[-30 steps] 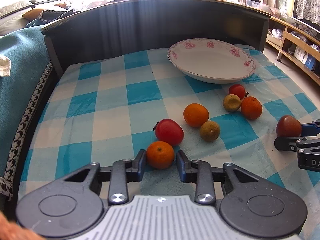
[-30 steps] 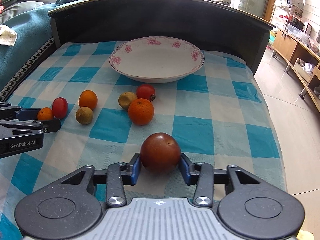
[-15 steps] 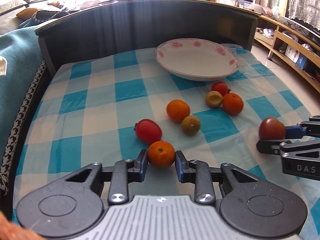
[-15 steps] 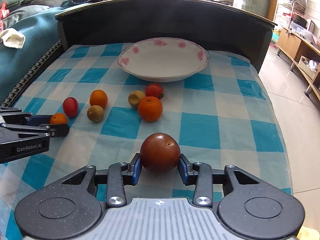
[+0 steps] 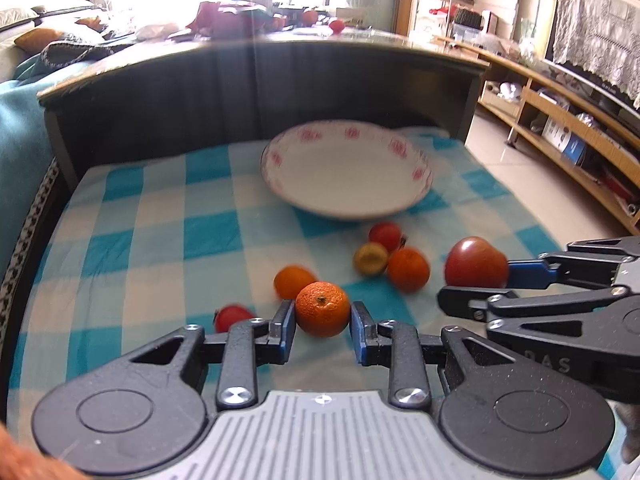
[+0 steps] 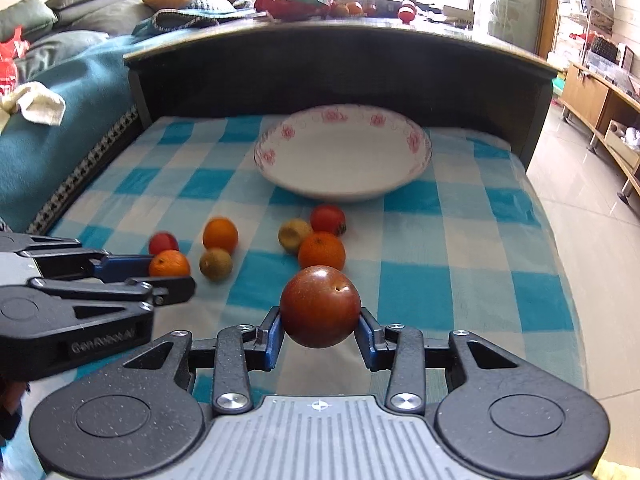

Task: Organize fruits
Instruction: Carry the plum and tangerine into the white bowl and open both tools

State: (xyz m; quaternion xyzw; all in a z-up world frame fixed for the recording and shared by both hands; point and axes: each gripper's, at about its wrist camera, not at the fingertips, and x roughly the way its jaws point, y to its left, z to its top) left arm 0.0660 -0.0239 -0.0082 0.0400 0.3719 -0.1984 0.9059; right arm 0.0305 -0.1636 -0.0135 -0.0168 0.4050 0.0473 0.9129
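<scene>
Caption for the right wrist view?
Right hand-held gripper holds a dark red fruit before an empty floral plate.

Both tools have lifted the mandarin (image 5: pixel 322 309) and dark tomato (image 6: pixel 320 306) plateward.

Mandarin (image 5: pixel 322 309) in left tool (image 5: pixel 322 330)

Left claw (image 5: pixel 322 320) and right claw (image 6: pixel 320 330) each clamped on 1 fruit.
</scene>
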